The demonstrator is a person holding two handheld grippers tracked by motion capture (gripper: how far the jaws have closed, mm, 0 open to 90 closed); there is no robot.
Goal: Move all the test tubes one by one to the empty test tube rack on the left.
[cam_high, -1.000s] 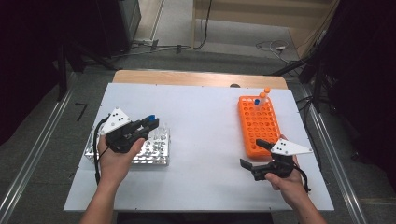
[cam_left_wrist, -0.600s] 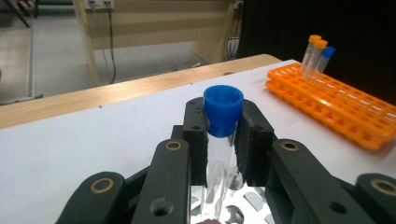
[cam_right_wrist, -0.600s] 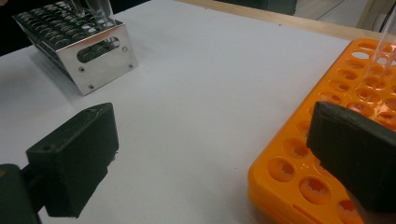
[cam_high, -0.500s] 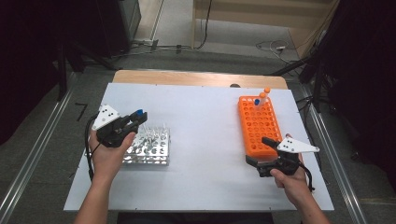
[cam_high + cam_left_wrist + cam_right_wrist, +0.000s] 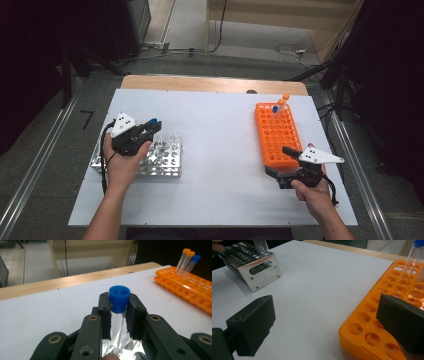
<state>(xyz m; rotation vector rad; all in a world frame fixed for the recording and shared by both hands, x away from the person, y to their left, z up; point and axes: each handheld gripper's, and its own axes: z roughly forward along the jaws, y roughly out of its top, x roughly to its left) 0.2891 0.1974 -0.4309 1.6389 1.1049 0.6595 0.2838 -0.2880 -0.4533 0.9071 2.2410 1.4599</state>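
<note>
My left gripper [image 5: 149, 128] is shut on a clear tube with a blue cap [image 5: 119, 298], held upright over the silver metal rack [image 5: 162, 159]. In the left gripper view the jaws clamp the tube just under its cap, with the shiny rack [image 5: 120, 347] below. My right gripper [image 5: 279, 161] stands open at the near end of the orange rack [image 5: 276, 135]. One jaw is over the rack's corner, the other over the white table. Nothing lies between its jaws [image 5: 327, 322]. Three capped tubes [image 5: 280, 104] stand at the orange rack's far end.
The white tabletop [image 5: 220, 145] has a wooden strip along its far edge [image 5: 210, 84]. The silver rack [image 5: 254, 265] sits at the left, the orange rack [image 5: 392, 315] at the right, with bare table between them. Dark floor and cables lie beyond.
The left gripper has drifted a little left and away over the silver rack, still holding the blue-capped tube. The right gripper has shifted slightly at the orange rack's near end, staying open.
</note>
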